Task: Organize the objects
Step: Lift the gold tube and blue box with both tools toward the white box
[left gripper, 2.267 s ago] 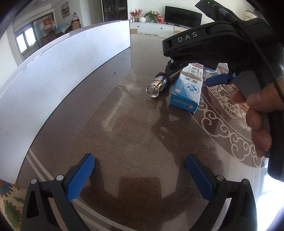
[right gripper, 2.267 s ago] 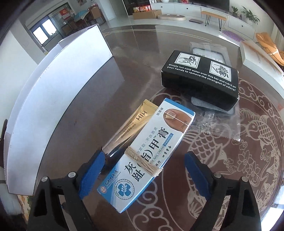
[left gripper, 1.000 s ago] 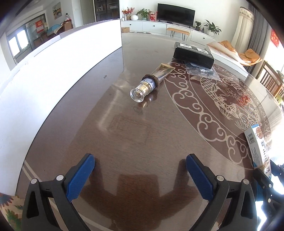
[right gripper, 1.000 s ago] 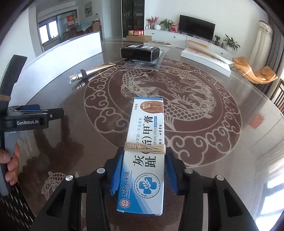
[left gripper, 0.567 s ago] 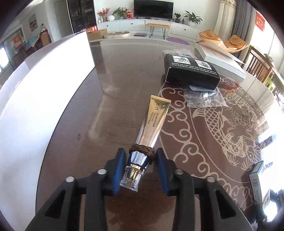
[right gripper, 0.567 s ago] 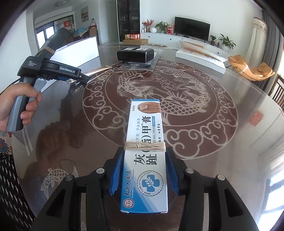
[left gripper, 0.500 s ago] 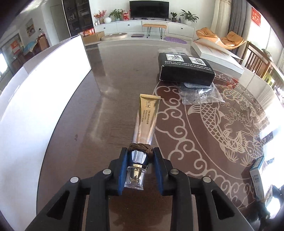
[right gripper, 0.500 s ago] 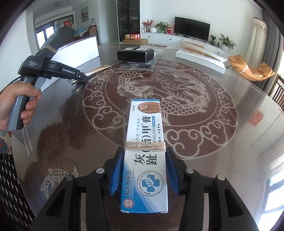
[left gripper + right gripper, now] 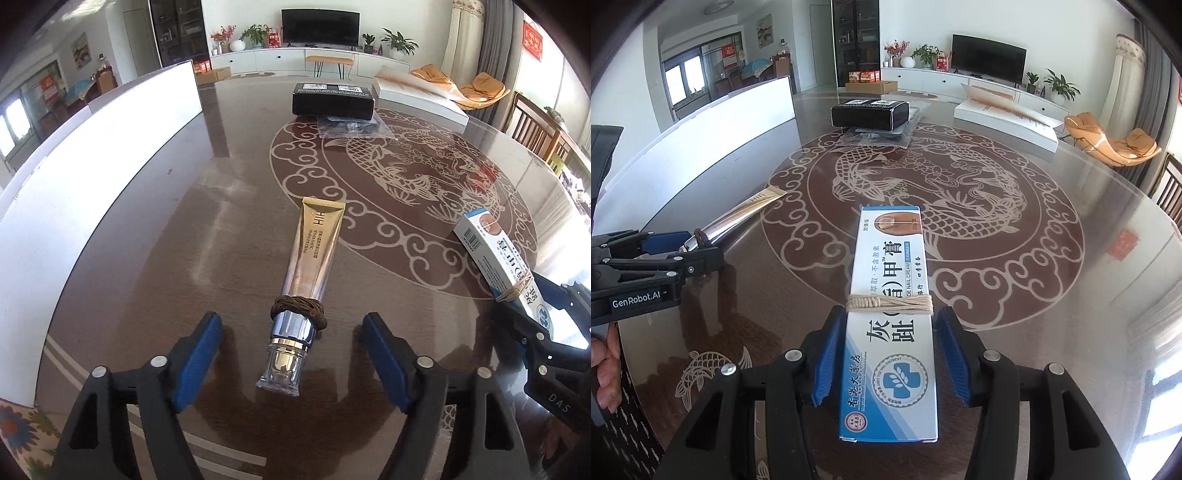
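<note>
A gold tube with a brown cord band and clear cap lies on the dark table, pointing away. My left gripper straddles its cap end; the jaws are opening and stand well clear of it. A blue-and-white ointment box tied with string lies flat between the pads of my right gripper. Those jaws are opening too, with small gaps at the box's sides. The right wrist view has the left gripper at the far left beside the tube. The left wrist view has the box at the right edge.
A black box rests on a clear plastic bag at the table's far side. A long white panel stands along the left edge. A flat white carton lies at the far right. A hand holds the left gripper's handle.
The left gripper, shut on the tube's cap half a second ago, has pulled back with the tube and opened wide; the tube lies on the table. The right pads have parted from the box.
</note>
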The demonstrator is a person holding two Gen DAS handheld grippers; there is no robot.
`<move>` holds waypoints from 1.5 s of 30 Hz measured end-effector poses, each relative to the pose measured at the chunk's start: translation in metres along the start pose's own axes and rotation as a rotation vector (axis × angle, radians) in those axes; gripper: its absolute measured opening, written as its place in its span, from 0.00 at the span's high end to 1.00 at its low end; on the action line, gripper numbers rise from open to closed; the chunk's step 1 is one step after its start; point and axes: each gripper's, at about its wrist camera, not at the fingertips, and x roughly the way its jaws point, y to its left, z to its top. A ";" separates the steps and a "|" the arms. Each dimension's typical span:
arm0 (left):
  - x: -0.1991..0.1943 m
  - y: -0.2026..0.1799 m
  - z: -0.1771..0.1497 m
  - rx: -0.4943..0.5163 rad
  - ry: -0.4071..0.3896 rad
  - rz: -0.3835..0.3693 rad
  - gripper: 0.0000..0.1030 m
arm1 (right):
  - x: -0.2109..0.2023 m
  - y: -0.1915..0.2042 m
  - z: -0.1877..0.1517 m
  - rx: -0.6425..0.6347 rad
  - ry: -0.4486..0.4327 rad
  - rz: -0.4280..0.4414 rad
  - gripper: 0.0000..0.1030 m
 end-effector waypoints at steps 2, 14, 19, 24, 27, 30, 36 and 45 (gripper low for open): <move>0.004 0.001 -0.002 -0.018 0.015 -0.021 0.15 | -0.002 -0.001 0.000 0.006 -0.011 -0.004 0.27; 0.010 0.004 -0.005 -0.053 0.014 0.004 0.00 | 0.002 0.002 0.000 -0.015 0.005 -0.016 0.18; 0.010 0.004 -0.005 -0.054 0.012 0.005 0.00 | 0.002 0.003 0.000 -0.020 0.001 -0.021 0.14; 0.010 0.004 -0.005 -0.054 0.012 0.005 0.00 | 0.002 0.003 0.000 -0.019 0.005 -0.016 0.14; 0.010 0.004 -0.005 -0.054 0.012 0.005 0.00 | 0.002 0.003 0.000 -0.019 0.005 -0.015 0.14; 0.010 0.004 -0.005 -0.054 0.012 0.005 0.00 | 0.002 0.003 0.000 -0.020 0.005 -0.014 0.14; 0.011 0.004 -0.003 -0.058 0.020 0.004 0.00 | 0.004 0.003 -0.001 -0.016 0.011 -0.011 0.14; 0.005 -0.006 0.006 0.042 0.000 -0.053 0.40 | 0.035 0.015 0.037 -0.094 0.221 0.053 0.07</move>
